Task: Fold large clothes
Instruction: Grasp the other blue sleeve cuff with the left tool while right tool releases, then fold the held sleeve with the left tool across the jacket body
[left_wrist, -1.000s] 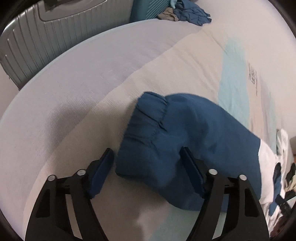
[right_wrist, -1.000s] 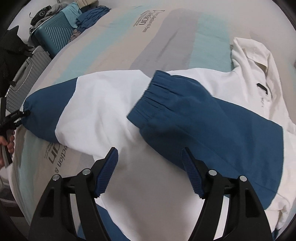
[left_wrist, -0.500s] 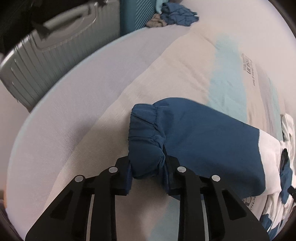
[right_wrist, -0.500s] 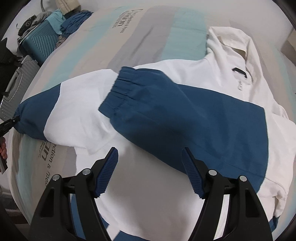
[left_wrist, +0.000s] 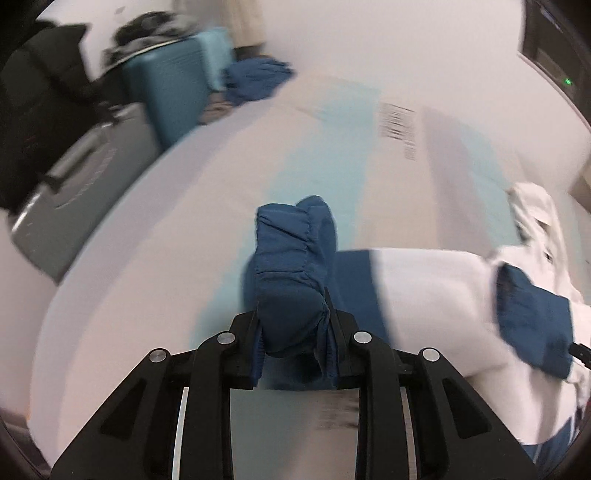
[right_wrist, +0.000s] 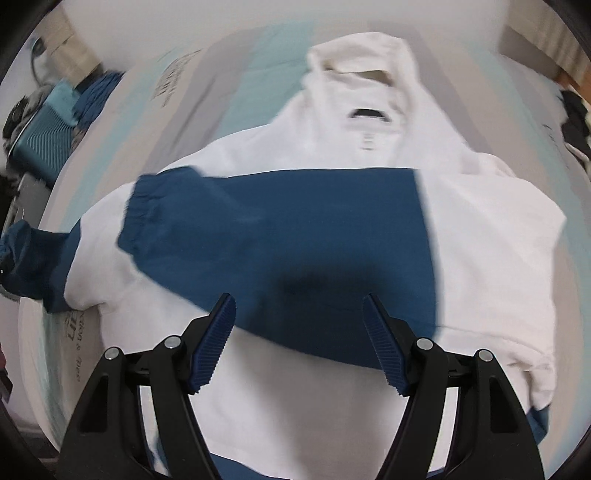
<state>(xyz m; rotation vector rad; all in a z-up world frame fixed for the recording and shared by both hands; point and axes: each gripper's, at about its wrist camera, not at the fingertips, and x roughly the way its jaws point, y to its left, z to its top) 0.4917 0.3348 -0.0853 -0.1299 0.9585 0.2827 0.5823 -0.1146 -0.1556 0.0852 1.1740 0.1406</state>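
A white and blue jacket (right_wrist: 369, 147) lies spread on the bed, collar at the far side. One blue sleeve (right_wrist: 295, 236) is folded across its body. My left gripper (left_wrist: 293, 328) is shut on the blue elastic cuff (left_wrist: 291, 266) of the other sleeve, lifted off the bed; that sleeve (left_wrist: 424, 273) trails white to the right. The folded sleeve's cuff (left_wrist: 532, 317) shows at the right of the left wrist view. My right gripper (right_wrist: 299, 339) hangs open above the folded sleeve, nothing between its fingers. The held cuff (right_wrist: 22, 251) appears at the right wrist view's left edge.
The bed cover (left_wrist: 325, 155) has grey, white and light-blue stripes with printed text. A grey suitcase (left_wrist: 74, 184) and a teal suitcase (left_wrist: 166, 99) stand beside the bed at the left, with a heap of blue cloth (left_wrist: 255, 81) behind them.
My left gripper closed on the cuff, lifted it and carried it towards the jacket's body. My right gripper stayed open and shifted along the folded sleeve towards the jacket's middle.
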